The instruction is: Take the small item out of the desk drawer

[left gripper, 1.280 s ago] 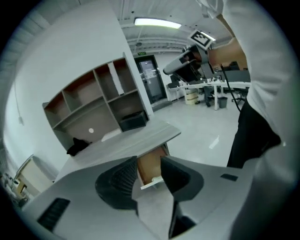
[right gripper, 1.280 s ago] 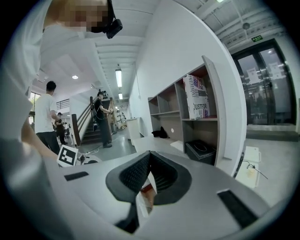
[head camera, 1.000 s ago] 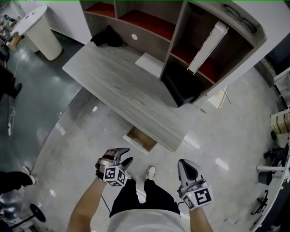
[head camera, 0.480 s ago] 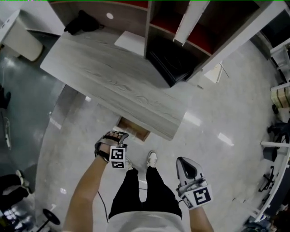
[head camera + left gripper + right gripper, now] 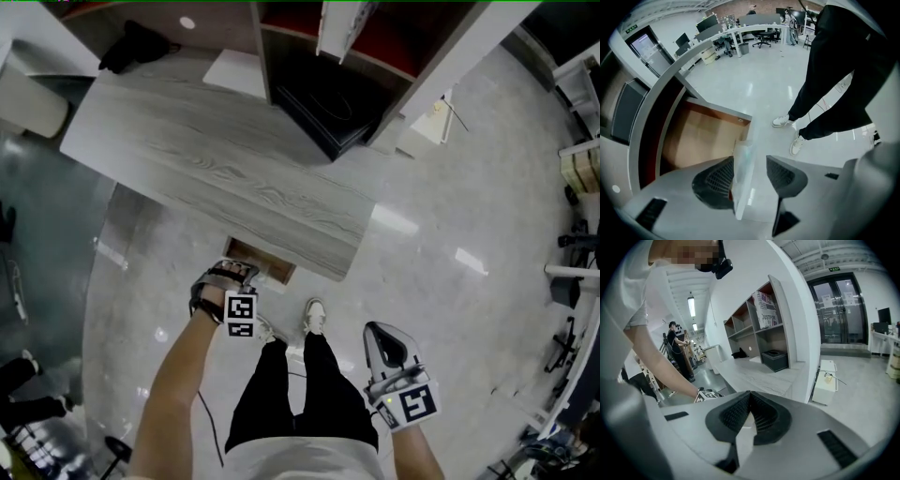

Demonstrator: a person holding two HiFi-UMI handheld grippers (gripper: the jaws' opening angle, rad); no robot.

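The open wooden drawer (image 5: 263,260) sticks out from under the grey desk (image 5: 216,178). My left gripper (image 5: 228,275) hovers just at the drawer's front edge. In the left gripper view a small clear plastic packet (image 5: 743,173) stands between the pads of the left gripper (image 5: 750,161). It leans against the left pad (image 5: 717,180), and the right pad stays apart from it. The jaws are wide and closing. The drawer's bare wooden inside (image 5: 701,138) lies beyond them. My right gripper (image 5: 382,339) hangs low at the right side, shut with nothing in it (image 5: 749,397).
A shelf unit with a black box (image 5: 323,103) stands on the desk's far side. A white box (image 5: 427,122) sits on the floor to the right. The person's legs and white shoes (image 5: 314,319) are between the two grippers. Glossy floor surrounds the desk.
The left gripper has moved forward from beside the legs up to the drawer's front edge. The right gripper has kept its place.
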